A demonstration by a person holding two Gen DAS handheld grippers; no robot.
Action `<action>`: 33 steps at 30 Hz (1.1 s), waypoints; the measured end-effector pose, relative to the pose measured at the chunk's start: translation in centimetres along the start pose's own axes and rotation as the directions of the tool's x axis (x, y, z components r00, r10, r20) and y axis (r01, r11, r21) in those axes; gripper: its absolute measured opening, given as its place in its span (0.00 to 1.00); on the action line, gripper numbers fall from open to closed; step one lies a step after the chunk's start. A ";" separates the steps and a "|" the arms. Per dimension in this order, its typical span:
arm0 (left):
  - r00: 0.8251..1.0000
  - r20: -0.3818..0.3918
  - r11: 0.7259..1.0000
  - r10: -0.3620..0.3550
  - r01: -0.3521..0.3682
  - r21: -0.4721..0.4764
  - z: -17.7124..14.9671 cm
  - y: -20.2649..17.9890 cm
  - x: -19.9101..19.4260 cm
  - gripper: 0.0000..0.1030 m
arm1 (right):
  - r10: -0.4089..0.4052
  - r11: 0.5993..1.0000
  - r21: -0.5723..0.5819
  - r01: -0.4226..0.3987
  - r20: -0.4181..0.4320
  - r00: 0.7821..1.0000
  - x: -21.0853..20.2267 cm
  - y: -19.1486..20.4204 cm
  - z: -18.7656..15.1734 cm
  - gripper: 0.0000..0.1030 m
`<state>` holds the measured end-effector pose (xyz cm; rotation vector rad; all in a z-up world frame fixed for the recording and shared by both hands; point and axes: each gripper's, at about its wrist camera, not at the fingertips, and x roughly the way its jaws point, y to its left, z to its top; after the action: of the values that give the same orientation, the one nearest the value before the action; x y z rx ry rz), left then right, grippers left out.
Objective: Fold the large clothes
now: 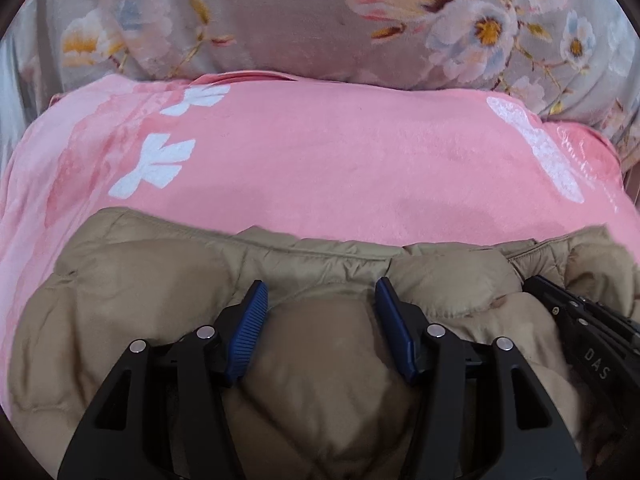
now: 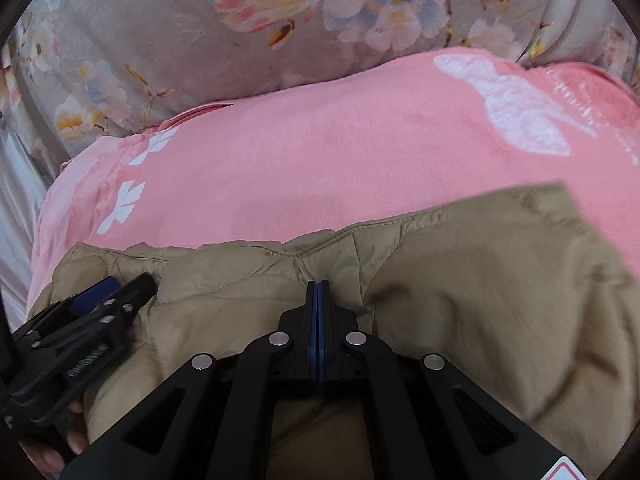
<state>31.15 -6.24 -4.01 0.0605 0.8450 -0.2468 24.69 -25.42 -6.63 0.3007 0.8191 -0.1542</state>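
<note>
A tan puffer jacket lies bunched on a pink blanket. My left gripper is open, its blue pads on either side of a puffed fold of the jacket, resting on it. My right gripper is shut with its pads pressed together over the jacket; I cannot tell whether fabric is pinched between them. The right gripper's black body shows at the right edge of the left wrist view. The left gripper shows at the lower left of the right wrist view.
The pink blanket with white butterfly prints covers the bed under the jacket. A grey floral quilt is piled behind it, also in the right wrist view.
</note>
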 end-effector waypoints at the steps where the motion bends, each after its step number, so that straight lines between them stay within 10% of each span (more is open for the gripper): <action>1: 1.000 0.000 1.000 -0.006 0.006 -0.025 0.1 0.6 -0.8 0.52 | 0.011 1.000 -0.006 -0.011 0.034 0.999 -1.5 0.5 0.1 0.00; 5: 0.995 0.048 0.992 0.088 -0.084 -0.090 0.8 4.2 -4.9 0.55 | 0.061 0.997 -0.049 -0.058 0.080 0.995 -4.6 3.8 0.3 0.05; 15: 0.965 0.032 0.966 0.259 -0.258 -0.029 -1.9 4.9 -1.3 0.63 | 0.035 0.995 -0.094 -0.035 0.003 0.999 0.1 5.8 -2.7 0.01; 33: 0.966 0.046 0.967 0.255 -0.253 -0.037 -2.3 5.1 -0.6 0.64 | -0.022 0.990 -0.141 0.024 0.016 1.000 1.0 6.8 -3.3 0.00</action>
<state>30.32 -0.84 -5.30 0.1320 0.7813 0.0064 24.82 -17.98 -8.13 0.1566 0.8149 -0.1189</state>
